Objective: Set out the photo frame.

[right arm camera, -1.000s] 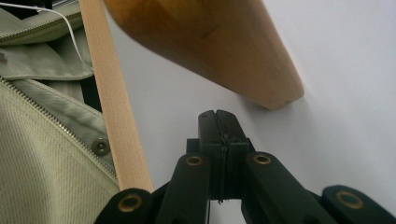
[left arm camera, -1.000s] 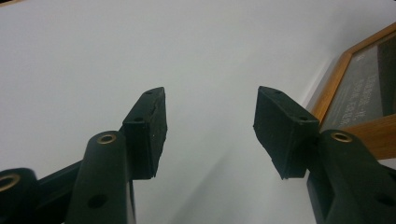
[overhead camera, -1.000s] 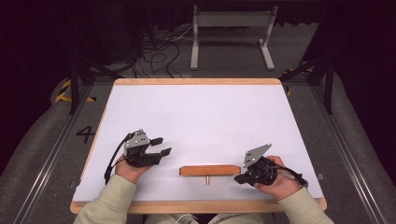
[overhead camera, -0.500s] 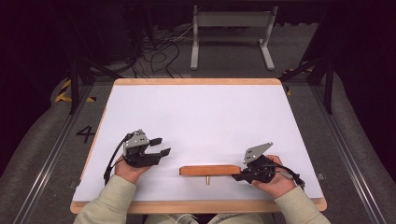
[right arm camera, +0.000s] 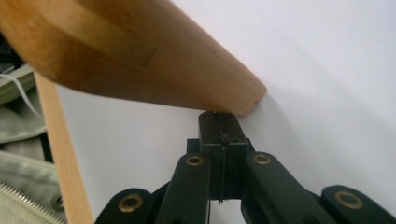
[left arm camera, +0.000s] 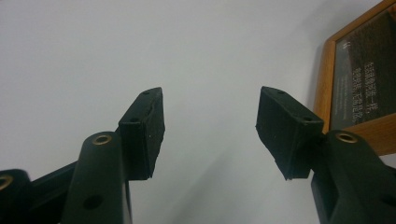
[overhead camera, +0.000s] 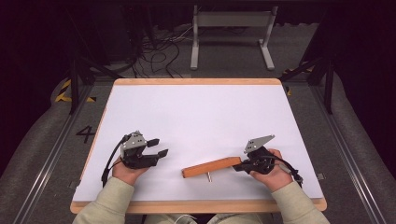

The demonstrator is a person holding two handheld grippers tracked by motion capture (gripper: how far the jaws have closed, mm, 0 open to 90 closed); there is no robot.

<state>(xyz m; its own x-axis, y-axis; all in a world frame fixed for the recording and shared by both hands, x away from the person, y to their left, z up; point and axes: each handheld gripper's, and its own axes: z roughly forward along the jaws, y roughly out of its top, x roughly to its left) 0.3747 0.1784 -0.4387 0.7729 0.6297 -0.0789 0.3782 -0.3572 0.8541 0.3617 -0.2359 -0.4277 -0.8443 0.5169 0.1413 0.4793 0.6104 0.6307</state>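
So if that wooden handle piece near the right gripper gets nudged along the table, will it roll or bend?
The wooden handle looks like solid wood, so probably stiff. Its rounded side in the right gripper view suggests it might roll, though the small metal pin sticking out sideways would likely stop it. The shut right gripper at one end would probably swing it round.

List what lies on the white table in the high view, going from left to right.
left gripper, jaws open and empty → wooden block, a small metal pin beneath it → right gripper, jaws shut, its tip at the block's right end.
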